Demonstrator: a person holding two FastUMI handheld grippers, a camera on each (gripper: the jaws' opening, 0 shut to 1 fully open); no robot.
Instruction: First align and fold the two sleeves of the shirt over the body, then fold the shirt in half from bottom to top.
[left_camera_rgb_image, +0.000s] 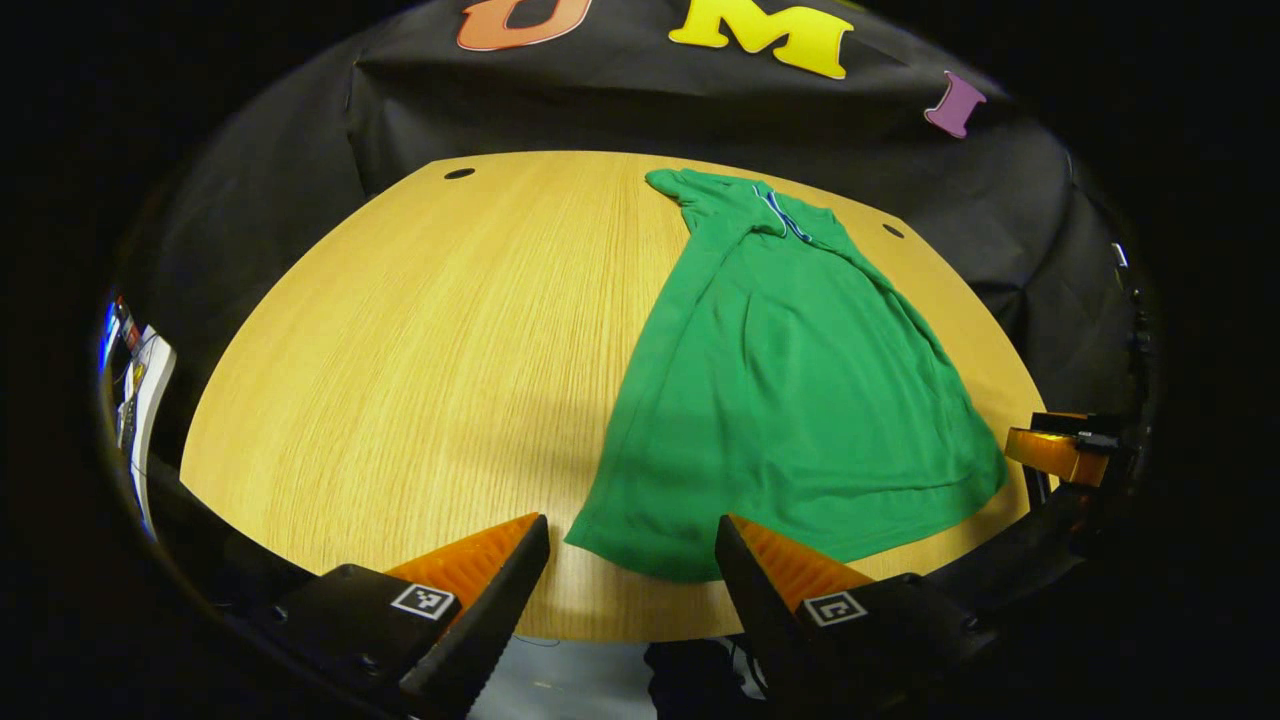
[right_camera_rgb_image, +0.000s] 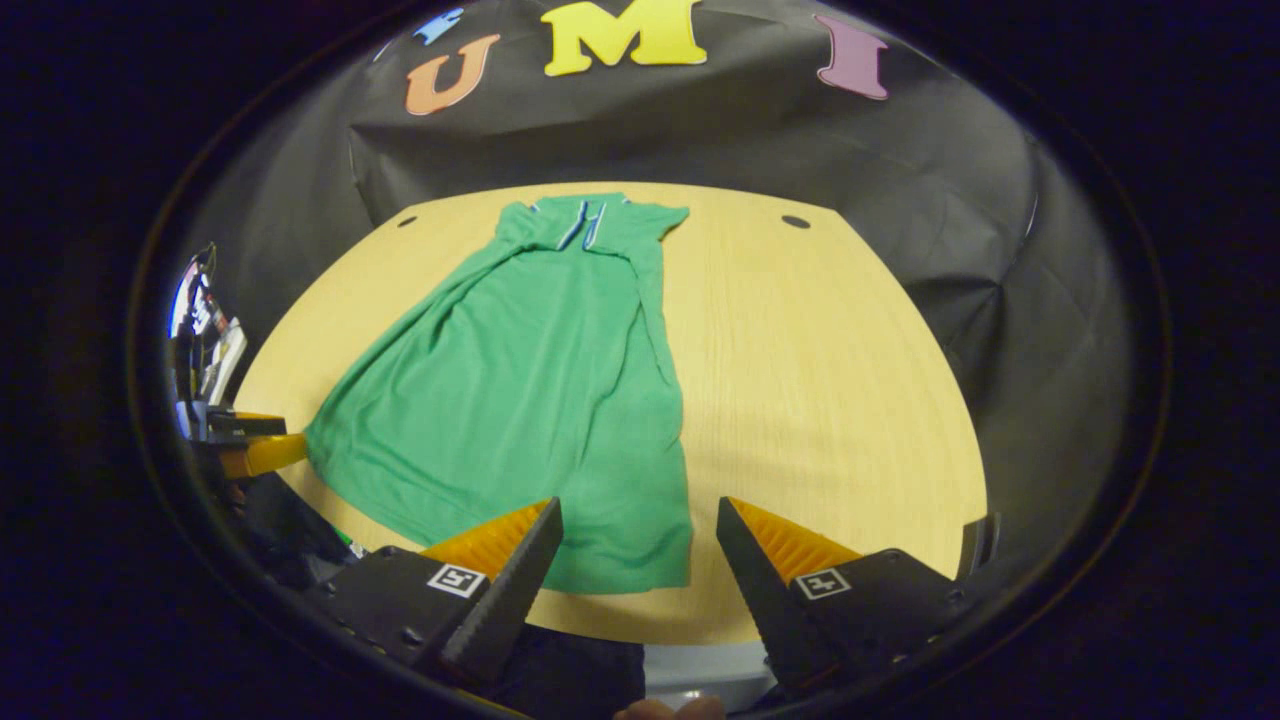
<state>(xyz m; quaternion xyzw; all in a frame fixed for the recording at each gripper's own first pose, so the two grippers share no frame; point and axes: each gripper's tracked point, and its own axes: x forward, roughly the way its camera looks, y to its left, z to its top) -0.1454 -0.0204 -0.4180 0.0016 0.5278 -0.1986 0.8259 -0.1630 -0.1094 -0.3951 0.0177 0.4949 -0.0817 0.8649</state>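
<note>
With both tools held back at the near edge, the green short-sleeved shirt (left_camera_rgb_image: 790, 400) lies flat on the pale wooden table (left_camera_rgb_image: 420, 360), collar end toward the black cloth wall (left_camera_rgb_image: 600, 110) and hem toward the viewer. Its sleeves appear already turned in over the body, giving it a narrow top and a wider hem; the white-and-blue collar trim (left_camera_rgb_image: 785, 215) shows at the far end. In the left gripper view, the left gripper (left_camera_rgb_image: 632, 545) stands with fingers spread apart, holding nothing, poised just above the hem's left corner. In the right gripper view, the right gripper (right_camera_rgb_image: 638, 530) is likewise spread wide and empty, its fingers flanking the hem's right corner (right_camera_rgb_image: 660, 570). The shirt (right_camera_rgb_image: 530, 400) sits left of centre in that view, with bare table (right_camera_rgb_image: 830, 380) to its right. Two small dark holes (right_camera_rgb_image: 796, 221) mark the far tabletop.
</note>
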